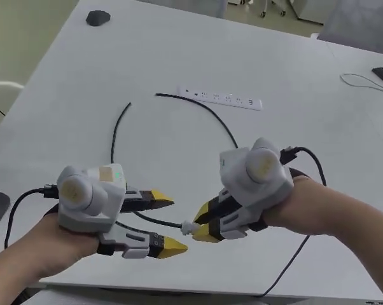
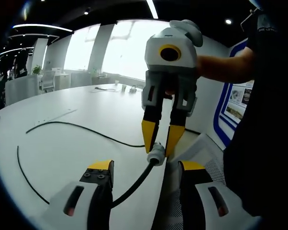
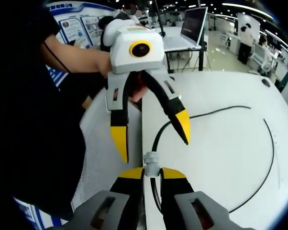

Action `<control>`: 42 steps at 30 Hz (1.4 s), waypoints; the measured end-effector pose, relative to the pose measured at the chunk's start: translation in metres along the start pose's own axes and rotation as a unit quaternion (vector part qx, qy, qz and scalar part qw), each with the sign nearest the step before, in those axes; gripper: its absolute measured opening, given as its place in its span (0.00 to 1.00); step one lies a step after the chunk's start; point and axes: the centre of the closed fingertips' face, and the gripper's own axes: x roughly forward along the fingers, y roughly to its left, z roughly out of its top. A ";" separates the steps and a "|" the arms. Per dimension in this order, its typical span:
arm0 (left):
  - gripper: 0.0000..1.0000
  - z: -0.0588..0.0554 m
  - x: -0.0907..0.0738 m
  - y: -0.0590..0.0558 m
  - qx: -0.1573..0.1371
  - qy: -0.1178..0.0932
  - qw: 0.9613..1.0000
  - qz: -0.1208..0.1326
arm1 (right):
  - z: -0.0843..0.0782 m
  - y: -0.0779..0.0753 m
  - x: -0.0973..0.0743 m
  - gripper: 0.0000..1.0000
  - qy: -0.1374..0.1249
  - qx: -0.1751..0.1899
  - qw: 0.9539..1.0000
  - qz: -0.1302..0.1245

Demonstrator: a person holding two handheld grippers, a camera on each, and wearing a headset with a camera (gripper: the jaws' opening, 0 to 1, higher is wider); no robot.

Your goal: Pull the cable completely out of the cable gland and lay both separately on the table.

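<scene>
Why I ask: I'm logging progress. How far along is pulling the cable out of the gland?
Done: the right claw is shut on the small white plastic cable gland. In hand: the thin black cable runs out of the gland between the jaws of the open left claw, ungripped. Left: grip the cable, draw it fully out, then lay both apart on the white table.

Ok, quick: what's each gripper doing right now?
Left gripper: open, the cable runs loose between its jaws.
Right gripper: shut on the gland.
</scene>
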 end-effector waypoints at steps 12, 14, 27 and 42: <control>0.35 0.002 0.002 -0.009 0.031 -0.006 0.999 -0.021 | 0.000 0.005 -0.007 0.07 0.000 -0.007 1.000 0.020; 0.31 0.004 0.002 -0.010 0.033 -0.009 0.999 -0.025 | 0.001 0.004 -0.007 0.07 -0.002 -0.008 1.000 0.021; 0.16 0.007 0.006 -0.016 0.035 -0.019 0.998 -0.049 | 0.002 0.005 -0.006 0.07 -0.006 -0.025 0.999 0.030; 0.15 0.009 0.007 -0.014 0.017 -0.019 0.999 -0.045 | 0.001 0.002 -0.009 0.09 -0.029 -0.041 0.999 0.010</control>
